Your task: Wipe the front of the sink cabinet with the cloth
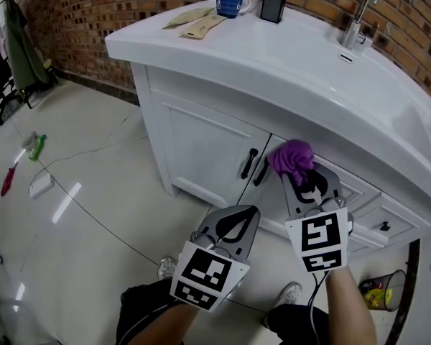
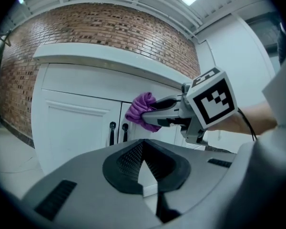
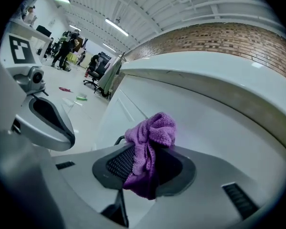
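Head view: the right gripper (image 1: 307, 172), clenched on the purple cloth (image 1: 291, 158), points it straight at the cabinet (image 1: 201, 146) front, just right of the 2 handles (image 1: 249, 162); contact unclear. The left gripper (image 1: 233, 218), closed and empty, hangs lower and farther back.

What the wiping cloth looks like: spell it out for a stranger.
Find the white sink cabinet against the brick wall. Beside its black door handles, the right gripper is shut on a crumpled purple terry cloth, the only purple thing there.
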### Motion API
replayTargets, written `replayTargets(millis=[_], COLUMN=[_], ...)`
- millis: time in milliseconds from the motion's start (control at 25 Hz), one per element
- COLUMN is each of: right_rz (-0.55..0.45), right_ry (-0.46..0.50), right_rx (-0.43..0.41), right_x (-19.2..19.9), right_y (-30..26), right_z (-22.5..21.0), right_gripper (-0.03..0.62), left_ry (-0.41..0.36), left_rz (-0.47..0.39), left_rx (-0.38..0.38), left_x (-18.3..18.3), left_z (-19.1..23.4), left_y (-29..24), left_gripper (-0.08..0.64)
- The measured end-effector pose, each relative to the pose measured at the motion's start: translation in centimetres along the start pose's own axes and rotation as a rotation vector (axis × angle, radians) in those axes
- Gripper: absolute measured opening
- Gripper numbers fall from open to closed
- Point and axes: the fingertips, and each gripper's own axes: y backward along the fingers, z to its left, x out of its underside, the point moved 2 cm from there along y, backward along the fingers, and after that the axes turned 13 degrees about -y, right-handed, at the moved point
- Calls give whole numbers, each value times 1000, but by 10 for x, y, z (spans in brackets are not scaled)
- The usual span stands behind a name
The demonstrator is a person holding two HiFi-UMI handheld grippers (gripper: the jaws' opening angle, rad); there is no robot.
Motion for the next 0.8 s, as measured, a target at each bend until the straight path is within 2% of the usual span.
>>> replayTargets(millis=[320,520,800], right_rz=[0,35,80], right_ry=[-8,-8,11], right_rx=[-20,-28,13], right_x=[-5,6,24], right_y=[-26,-31,-16], right_z=[25,32,14], right_gripper=[117,117,117], left_ry=[28,30,17], left_rz=[4,-8,-7], left_rx=[-10,3,15], left_x=[15,13,10], left_z=[16,16,9], left_y=[10,9,5], left_gripper=[2,2,2])
